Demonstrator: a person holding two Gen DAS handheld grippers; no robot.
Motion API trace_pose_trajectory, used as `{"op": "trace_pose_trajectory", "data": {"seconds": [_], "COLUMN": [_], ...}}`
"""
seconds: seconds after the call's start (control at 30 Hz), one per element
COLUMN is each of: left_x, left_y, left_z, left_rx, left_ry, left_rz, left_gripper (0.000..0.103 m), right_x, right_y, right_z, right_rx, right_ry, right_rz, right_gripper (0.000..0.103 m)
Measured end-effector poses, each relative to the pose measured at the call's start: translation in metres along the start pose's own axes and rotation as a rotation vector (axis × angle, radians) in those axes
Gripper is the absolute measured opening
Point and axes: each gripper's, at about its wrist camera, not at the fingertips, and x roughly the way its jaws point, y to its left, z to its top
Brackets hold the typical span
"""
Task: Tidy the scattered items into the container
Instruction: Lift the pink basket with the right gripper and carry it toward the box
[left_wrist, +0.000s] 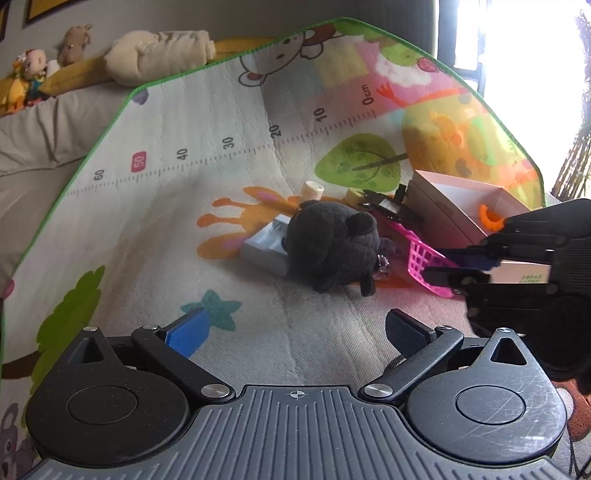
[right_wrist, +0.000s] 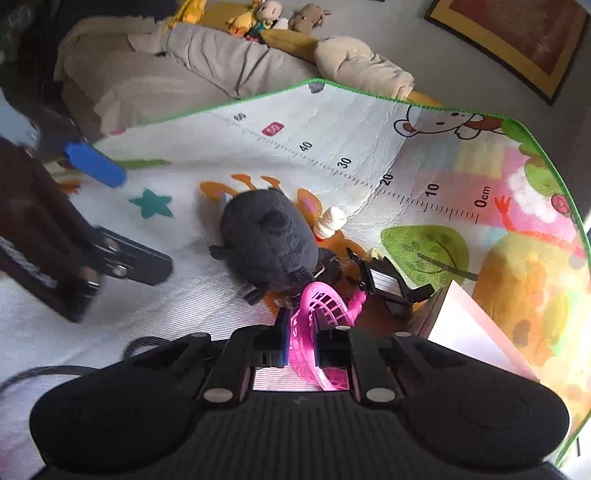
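The right gripper (right_wrist: 302, 341) is clamped on the pink mesh scoop (right_wrist: 317, 317), probably bound for the white box (left_wrist: 458, 195); the left gripper (left_wrist: 295, 332) waits, jaws apart.

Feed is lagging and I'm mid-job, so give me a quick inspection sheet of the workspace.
Surface: play mat with printed ruler.
Job's things: pink basket, dark plush, black clip, grey box; open container holds an orange ring.
Clutter: nothing seen.
Grippers: right hand-held gripper shut on pink basket; left hand-held gripper open, empty.
Cables: black cable on mat.
Surroundings: pillow, soft toys.
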Motion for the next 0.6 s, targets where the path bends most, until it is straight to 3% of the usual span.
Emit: {"op": "trace_pose_trajectory", "data": {"seconds": [0.13, 0.3, 0.37, 0.47, 0.6], "left_x": [-0.007, -0.009, -0.007, -0.003, 0.002], "left_y": [-0.009, -0.030, -0.041, -0.059, -0.077], "left_z": [0.000, -0.001, -0.003, -0.006, -0.008], "left_rx": [0.012, 0.043, 0.066, 0.103, 0.143], "left_ry": [-0.007, 0.008, 0.019, 0.040, 0.057], "left_rz": [-0.025, -0.080, -0.103, -0.126, -0.140], "left_gripper": [0.103, 0.103, 0.103, 0.103, 0.103], "right_x": [-0.065, -0.111, -0.121, -0.131, -0.142], "right_y": [-0.017, -0.042, -0.054, -0.074, -0.083], "right_z": [-0.014, -0.064, -0.088, -0.124, -0.153], "right_rx": [0.231, 0.512, 0.608, 0.724, 0.725], "right_ry": [-0.050, -0.035, -0.026, -0.001, 0.024], "right_rz": [0.168, 0.262, 0.245, 0.140, -0.016], "right_gripper": [0.006, 0.006, 0.006, 0.008, 0.031]}}
